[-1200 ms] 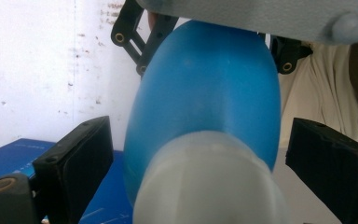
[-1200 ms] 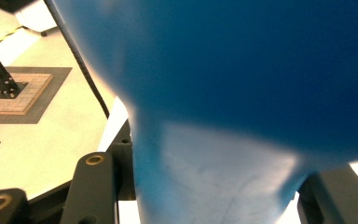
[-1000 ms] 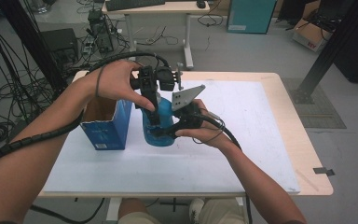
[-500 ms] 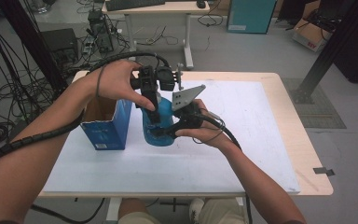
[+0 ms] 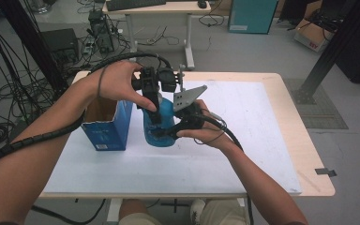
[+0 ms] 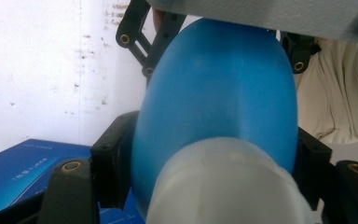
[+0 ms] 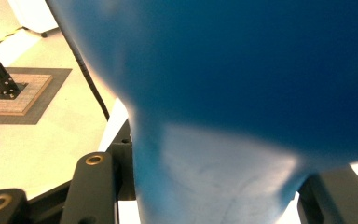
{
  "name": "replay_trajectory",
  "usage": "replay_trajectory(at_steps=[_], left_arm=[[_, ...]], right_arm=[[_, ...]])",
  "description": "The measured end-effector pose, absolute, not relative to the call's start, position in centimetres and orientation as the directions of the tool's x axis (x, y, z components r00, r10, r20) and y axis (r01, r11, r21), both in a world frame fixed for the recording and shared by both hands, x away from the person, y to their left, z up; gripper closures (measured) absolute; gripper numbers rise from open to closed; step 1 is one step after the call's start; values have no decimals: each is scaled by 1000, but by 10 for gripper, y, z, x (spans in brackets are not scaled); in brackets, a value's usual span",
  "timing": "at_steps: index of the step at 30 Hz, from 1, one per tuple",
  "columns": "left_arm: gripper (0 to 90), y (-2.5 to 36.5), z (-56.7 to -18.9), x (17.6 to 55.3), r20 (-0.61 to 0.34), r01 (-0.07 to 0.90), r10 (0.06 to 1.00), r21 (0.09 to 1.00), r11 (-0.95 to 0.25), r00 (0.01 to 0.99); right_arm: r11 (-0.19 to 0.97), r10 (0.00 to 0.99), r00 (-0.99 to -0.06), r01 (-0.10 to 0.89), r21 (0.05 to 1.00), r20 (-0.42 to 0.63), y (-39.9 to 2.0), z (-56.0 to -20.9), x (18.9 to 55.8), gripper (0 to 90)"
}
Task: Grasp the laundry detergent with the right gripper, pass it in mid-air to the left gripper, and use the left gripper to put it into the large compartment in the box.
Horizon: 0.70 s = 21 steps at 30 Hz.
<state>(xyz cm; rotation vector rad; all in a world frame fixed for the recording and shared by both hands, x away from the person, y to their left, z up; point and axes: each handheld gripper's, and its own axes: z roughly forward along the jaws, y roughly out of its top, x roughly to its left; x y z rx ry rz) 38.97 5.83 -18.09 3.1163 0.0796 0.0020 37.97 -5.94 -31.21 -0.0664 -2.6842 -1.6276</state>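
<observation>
Nothing is shifting between the earlier high views and this one: both hands, the bottle and the box are sitting where they were.

Nearest the person, the right claw (image 5: 161, 132) is reaching in from the right side and closing on the lower body of the blue bottle (image 5: 161, 123); in the right gripper view its two black jaws are standing on either side of the bottle's blue wall (image 7: 223, 140), pressed against it. The right hand (image 5: 201, 129) is lying low, close to the counter (image 5: 243, 140).

Just beyond, the bottle is standing upright on the white sheet of the counter, its long axis vertical. The left claw (image 5: 155, 112) is coming down from above along that axis and gripping the upper part; in the left gripper view the jaws are flanking the blue body (image 6: 219, 93) just below the translucent white cap (image 6: 223, 186). The left hand (image 5: 122, 84) is sitting over the top.

So one claw is holding along the axis and the other across it, which looks suited to bracing the body while the top is worked.

Farther left, just beside the bottle, the open blue box (image 5: 107, 124) is standing upright.
</observation>
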Motion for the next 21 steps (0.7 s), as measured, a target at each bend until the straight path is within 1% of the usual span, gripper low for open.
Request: replay_trajectory(at_steps=[4,6,7,8,16,21], left_arm=[[350,58,-182,389,12,49,49,27,-998,999],[352,58,-182,390,-4,50,50,19,-999,999],[354,58,-182,389,11,47,47,22,-999,999],[355,58,-182,389,-1,46,46,14,-999,999],[359,57,-183,388,18,45,46,24,-999,999],[359,57,-182,390,8,49,49,17,-999,999]], right_arm=[[461,35,-999,36,887,22,-59,-313,380,437],[461,35,-999,38,886,25,-59,-313,380,437],[464,32,-999,35,885,23,-59,-313,380,437],[464,32,-999,35,885,23,-59,-314,380,437],[456,27,-999,32,889,23,-59,-315,381,437],[453,26,-999,31,891,22,-59,-315,381,436]])
